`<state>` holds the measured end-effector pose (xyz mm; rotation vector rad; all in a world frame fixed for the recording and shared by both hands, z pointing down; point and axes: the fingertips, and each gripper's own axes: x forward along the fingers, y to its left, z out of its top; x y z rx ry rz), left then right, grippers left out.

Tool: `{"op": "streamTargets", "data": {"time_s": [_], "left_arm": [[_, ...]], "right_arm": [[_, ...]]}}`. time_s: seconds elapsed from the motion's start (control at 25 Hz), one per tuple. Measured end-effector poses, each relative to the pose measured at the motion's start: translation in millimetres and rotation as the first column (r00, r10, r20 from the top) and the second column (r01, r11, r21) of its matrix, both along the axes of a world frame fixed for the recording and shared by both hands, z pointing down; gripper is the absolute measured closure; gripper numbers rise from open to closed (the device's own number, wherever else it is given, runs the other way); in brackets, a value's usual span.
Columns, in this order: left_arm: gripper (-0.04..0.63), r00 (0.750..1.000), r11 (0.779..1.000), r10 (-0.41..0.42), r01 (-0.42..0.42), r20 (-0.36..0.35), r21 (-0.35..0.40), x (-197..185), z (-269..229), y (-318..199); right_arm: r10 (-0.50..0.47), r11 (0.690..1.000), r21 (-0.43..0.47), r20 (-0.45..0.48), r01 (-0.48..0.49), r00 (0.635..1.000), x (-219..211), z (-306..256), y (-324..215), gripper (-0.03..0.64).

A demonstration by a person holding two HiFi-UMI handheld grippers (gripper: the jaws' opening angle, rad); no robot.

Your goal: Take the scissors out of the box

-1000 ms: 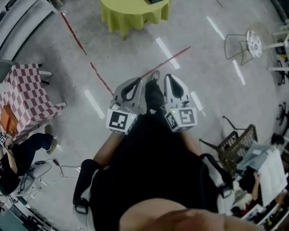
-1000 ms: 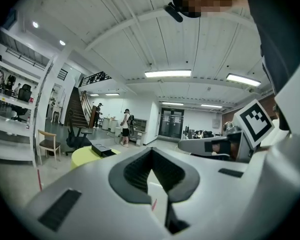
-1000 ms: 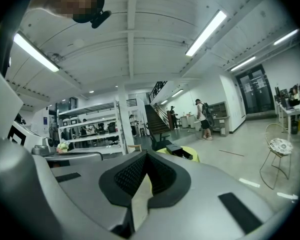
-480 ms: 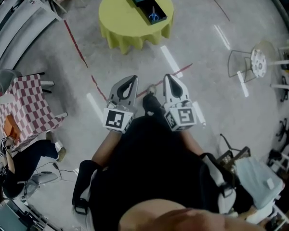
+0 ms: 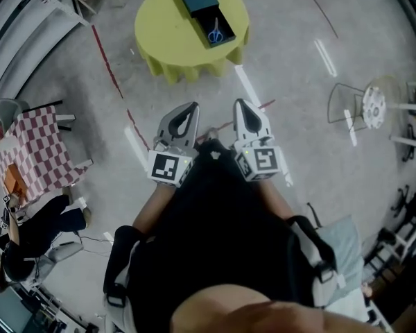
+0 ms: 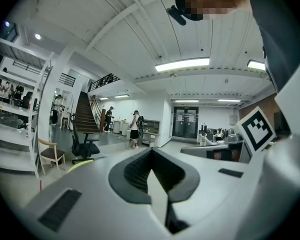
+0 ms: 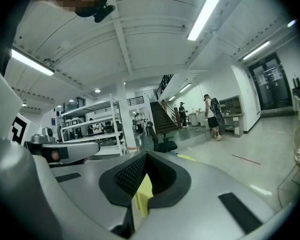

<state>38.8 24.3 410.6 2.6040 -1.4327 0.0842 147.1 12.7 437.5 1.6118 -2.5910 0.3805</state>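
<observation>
1. Scissors (image 5: 214, 32) with blue handles lie inside the open dark box (image 5: 204, 18), toward its near end.
2. The box sits on a round table (image 5: 168, 37) under a yellow-green cloth, at the far side of the floor and well apart from both grippers.
3. The left gripper (image 5: 191, 107) is held out in front of the person and points toward the table. Its jaws are closed tip to tip with nothing between them.
4. The right gripper (image 5: 240, 105) is just beside it and points the same way. Its jaws are also pressed together and empty.
5. Each gripper carries its marker cube at the near end, the left cube (image 5: 168, 168) and the right cube (image 5: 258, 161), close against the person's dark clothing.
6. A red tape line (image 5: 111, 61) runs across the grey floor to the left of the table.
7. A table with a red-and-white checked cloth (image 5: 38, 148) stands at the left, and a seated person (image 5: 28, 231) is nearer on that side.
8. A wire chair (image 5: 350, 106) stands on the right.
9. The left gripper view shows a staircase (image 6: 85, 116) far across the hall, with two people (image 6: 135, 129) standing close to it.
</observation>
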Motion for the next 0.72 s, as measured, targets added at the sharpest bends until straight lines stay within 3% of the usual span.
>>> {"op": "streamTargets", "data": {"time_s": [0.72], "left_arm": [[0.598,0.999,1.0,0.023,-0.024,-0.026,-0.015,18.2,17.3,-128.2]], "right_arm": [[0.024,0.998,-0.06,-0.023,-0.025,0.999,11.1,34.3,-118.3,0.618]]}}
